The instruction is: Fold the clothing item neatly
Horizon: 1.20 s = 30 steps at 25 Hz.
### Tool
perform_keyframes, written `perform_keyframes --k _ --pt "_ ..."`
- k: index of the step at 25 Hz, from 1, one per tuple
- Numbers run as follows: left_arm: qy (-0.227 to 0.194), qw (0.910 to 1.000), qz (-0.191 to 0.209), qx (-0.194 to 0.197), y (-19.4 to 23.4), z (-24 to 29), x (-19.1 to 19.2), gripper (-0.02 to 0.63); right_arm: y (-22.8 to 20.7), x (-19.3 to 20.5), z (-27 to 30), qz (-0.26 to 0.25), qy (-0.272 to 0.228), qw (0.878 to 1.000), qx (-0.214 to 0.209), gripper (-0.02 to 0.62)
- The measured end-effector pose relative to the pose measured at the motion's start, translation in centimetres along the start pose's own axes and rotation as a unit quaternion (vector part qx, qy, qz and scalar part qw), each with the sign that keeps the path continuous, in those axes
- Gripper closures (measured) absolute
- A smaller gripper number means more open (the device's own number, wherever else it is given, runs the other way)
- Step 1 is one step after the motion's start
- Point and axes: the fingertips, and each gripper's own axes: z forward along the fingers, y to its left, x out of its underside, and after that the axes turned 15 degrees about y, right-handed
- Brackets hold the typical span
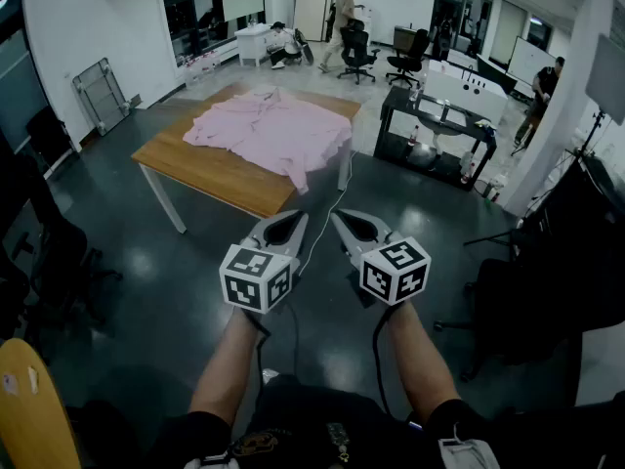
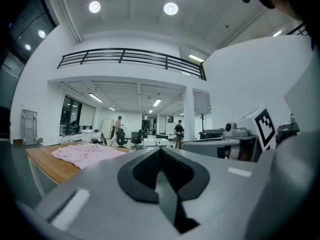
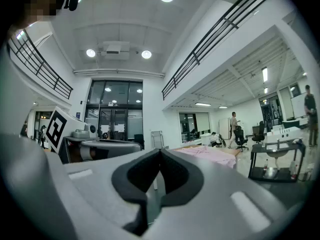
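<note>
A pink shirt (image 1: 273, 130) lies spread and rumpled on a wooden table (image 1: 210, 174) some way ahead of me, one edge hanging over the table's near right side. My left gripper (image 1: 298, 217) and right gripper (image 1: 337, 216) are held level side by side above the dark floor, well short of the table. Both are shut with nothing between the jaws. The shirt (image 2: 85, 155) shows low at the left in the left gripper view. In the right gripper view the shirt (image 3: 210, 153) shows right of centre.
A black desk (image 1: 435, 130) with bottles stands right of the table. Office chairs (image 1: 356, 52) and several people are at the far end of the room. A dark chair (image 1: 39, 252) is at my left, a folded rack (image 1: 98, 91) leans on the wall.
</note>
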Motion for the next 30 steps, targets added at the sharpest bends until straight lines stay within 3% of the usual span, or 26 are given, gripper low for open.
perform_keyframes --k 17,30 --pt "0.004 0.9999 0.01 -0.012 -0.7 -0.1 -0.4 0.598 -0.6 0.3 -1.1 0.008 -0.006 1.0 0.008 0.592" --pt "0.016 0.9998 0.009 0.005 -1.6 3.4 -0.4 0.598 -3.6 1.2 -1.8 0.005 0.002 1.0 0.019 0.592"
